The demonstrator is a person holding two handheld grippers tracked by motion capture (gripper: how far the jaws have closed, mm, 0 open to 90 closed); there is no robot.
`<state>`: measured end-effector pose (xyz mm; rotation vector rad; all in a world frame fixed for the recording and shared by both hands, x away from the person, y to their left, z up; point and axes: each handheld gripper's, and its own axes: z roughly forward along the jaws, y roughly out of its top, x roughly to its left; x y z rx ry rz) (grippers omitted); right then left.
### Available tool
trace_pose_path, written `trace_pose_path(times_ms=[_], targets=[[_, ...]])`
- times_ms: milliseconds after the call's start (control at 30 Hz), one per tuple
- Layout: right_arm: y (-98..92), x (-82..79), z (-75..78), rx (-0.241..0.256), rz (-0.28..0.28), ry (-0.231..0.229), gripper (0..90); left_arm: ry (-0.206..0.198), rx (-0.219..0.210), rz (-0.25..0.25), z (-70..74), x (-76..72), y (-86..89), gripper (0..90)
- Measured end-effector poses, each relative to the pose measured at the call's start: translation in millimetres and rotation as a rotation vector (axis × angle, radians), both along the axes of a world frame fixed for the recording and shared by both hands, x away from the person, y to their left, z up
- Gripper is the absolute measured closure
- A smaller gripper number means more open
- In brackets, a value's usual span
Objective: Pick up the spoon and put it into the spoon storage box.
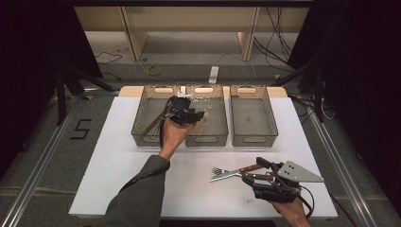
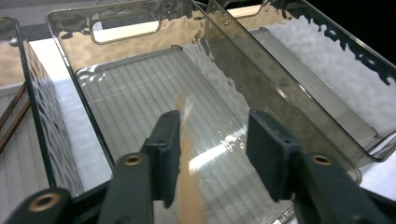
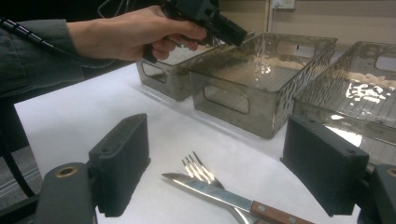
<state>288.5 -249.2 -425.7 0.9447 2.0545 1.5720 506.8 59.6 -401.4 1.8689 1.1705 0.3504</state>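
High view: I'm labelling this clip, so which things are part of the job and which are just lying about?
Likely in the job:
three bins: left bin, middle bin, right bin
fork
knife
left gripper
right gripper

Lying about:
yellow tape roll
white power strip
floor cables

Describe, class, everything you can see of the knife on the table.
The knife lies flat on the white table near the front right, apart from the bins. It has a shiny metal blade pointing left and a brown wooden handle with pale rivets. It crosses a metal fork, touching it. The open right gripper sits at its handle end without gripping it.
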Motion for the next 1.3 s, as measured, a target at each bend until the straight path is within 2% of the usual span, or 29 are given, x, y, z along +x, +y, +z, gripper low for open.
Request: trace_pose_path(times_ms=[67,167,233,367,433,567,633,733,967,1100,1300], targets=[[0.0,0.1,0.1,0.001,-0.001,0.002,23.1,0.003,-0.002,-0.008,3.7,-1.9,2.1,45.8],[-0.5,0.6,0.6,-0.007,-0.004,-0.002,23.2,0.003,-0.043,-0.042,10.2,-7.1,7.0,39.5],[-2.3,1.5,1.1,0.001,-0.009,-0.001,23.2,-0.007,-0.052,-0.055,14.6,-13.2,10.7,33.5],[-4.3,2.9,0.5,-0.003,-0.021,0.007,23.2,-0.019,-0.083,-0.083,21.1,-28.2,17.9,26.9],[-3.9,3.2,0.2,-0.010,-0.029,0.010,23.5,-0.012,-0.083,-0.118,22.1,-35.6,22.1,26.7],[-3.5,4.3,0.1,-0.017,-0.037,0.016,23.6,-0.006,-0.110,-0.138,19.9,-50.7,29.2,23.5],[-3.6,5.4,0.7,-0.012,-0.041,0.015,23.8,-0.010,-0.089,-0.151,19.3,-56.4,28.9,21.5],[-3.6,6.0,0.8,-0.020,-0.045,0.030,23.8,-0.004,-0.096,-0.188,20.6,-62.5,28.0,20.6],[-4.4,9.4,-0.2,-0.030,-0.054,0.045,24.0,-0.022,-0.113,-0.214,27.2,-75.0,27.9,18.3],[-6.0,13.2,-0.7,-0.037,-0.066,0.054,24.2,-0.041,-0.108,-0.235,28.6,-83.6,31.0,16.4],[-6.4,16.9,0.2,-0.045,-0.070,0.056,24.1,-0.067,-0.106,-0.225,25.1,-95.8,41.2,16.4]])
